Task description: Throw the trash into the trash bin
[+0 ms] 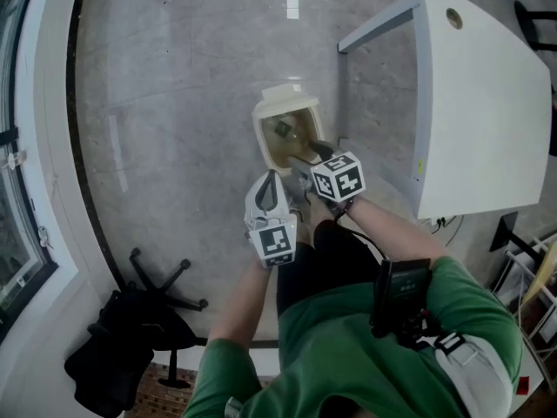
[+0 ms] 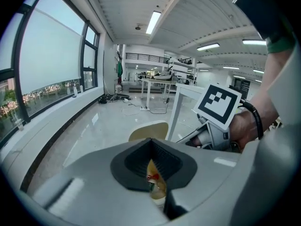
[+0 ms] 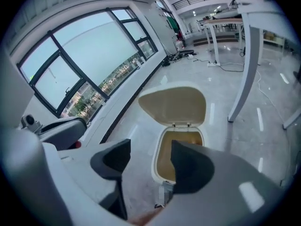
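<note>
A cream trash bin (image 1: 261,138) stands on the grey floor with its lid (image 3: 174,105) flipped up, and a dark piece (image 1: 283,130) lies inside it. Over the bin's near rim hangs my right gripper (image 1: 306,152), pointing down. It is open and empty, and the bin's mouth (image 3: 162,159) shows through the gap between its pads (image 3: 149,149). My left gripper (image 1: 270,185) sits just nearer and to the left, short of the bin. Its jaws (image 2: 151,142) are shut on a yellowish wrapper (image 2: 155,182) with a red spot. The bin's lid (image 2: 148,131) shows beyond them.
A white table (image 1: 487,103) stands right of the bin, with a leg (image 3: 244,79) close to it. A black office chair (image 1: 130,320) is at the lower left by the window wall. Open grey floor lies left of and beyond the bin.
</note>
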{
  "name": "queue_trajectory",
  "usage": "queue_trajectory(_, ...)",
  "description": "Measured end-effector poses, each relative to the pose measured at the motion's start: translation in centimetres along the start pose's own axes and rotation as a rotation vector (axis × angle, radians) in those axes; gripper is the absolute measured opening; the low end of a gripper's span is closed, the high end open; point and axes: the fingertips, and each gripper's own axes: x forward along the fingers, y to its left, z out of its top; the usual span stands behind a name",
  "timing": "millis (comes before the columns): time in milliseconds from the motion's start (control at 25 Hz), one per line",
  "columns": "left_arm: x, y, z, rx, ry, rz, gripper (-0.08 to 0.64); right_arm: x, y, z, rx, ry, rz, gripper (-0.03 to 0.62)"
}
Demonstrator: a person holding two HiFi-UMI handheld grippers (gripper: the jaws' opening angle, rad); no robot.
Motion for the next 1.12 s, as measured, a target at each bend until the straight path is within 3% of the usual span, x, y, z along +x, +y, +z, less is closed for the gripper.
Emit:
queue_trajectory(160,-2.0,0.1,2.8,0.055,-0.055,0.012,0.005,-4.1,2.3,2.3,-0.051,-0.091,-0.018,0.213)
queue_trajectory(440,-6.0,0.6,9.7,0.139,-0.202,0.030,0.005,-10.9,6.5,5.5,-0.107,-0.231,-0.019,0.144)
queue_trajectory(920,-12.3,-1.8,16.0,0.104,-0.299,-0.005,0.005,-21.8,12.7,8.3,-0.206,-0.428,-0.004,0.101)
queue_trajectory(1120,-14.8,-1.8,18.2,0.105,-0.333,0.013,0.005,-24.9,14.4,9.0,-0.219,-0.493,0.000,0.086)
